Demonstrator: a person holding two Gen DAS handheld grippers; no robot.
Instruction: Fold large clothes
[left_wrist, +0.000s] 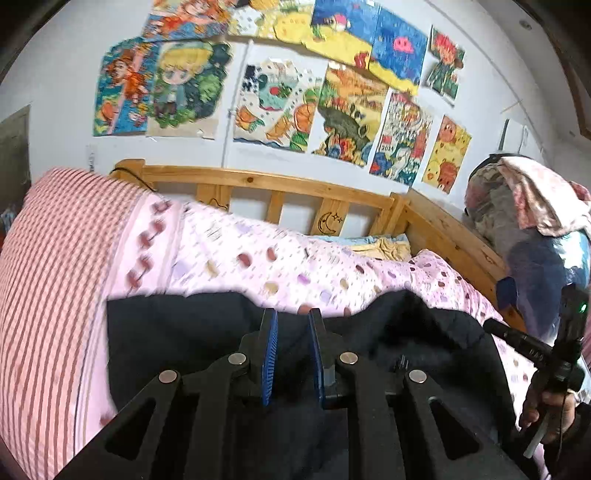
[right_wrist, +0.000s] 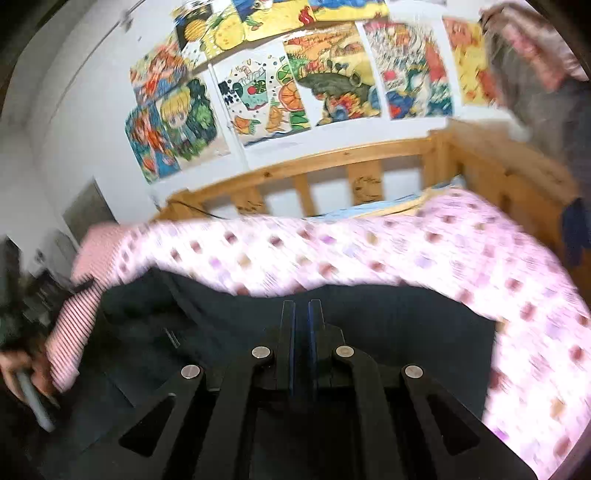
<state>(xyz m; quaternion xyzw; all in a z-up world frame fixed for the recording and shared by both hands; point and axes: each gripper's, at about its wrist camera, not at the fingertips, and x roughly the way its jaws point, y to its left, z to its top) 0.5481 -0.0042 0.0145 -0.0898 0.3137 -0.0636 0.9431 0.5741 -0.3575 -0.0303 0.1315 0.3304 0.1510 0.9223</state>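
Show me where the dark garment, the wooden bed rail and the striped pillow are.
dark garment (left_wrist: 184, 332), left wrist view, its flat upper left part.
wooden bed rail (left_wrist: 258, 182), left wrist view, its top bar.
striped pillow (left_wrist: 55, 258), left wrist view, its middle.

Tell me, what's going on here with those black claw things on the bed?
A person is holding a two-finger gripper in each hand, working over a dark garment spread on a bed's pink dotted quilt. The left gripper has its blue-padded fingers a little apart above the cloth. The right gripper has its fingers nearly together; whether it is pinching any fabric cannot be told. The right-wrist view is blurred, so things seem to be in motion. The garment looks mostly flat, the folding not far along.
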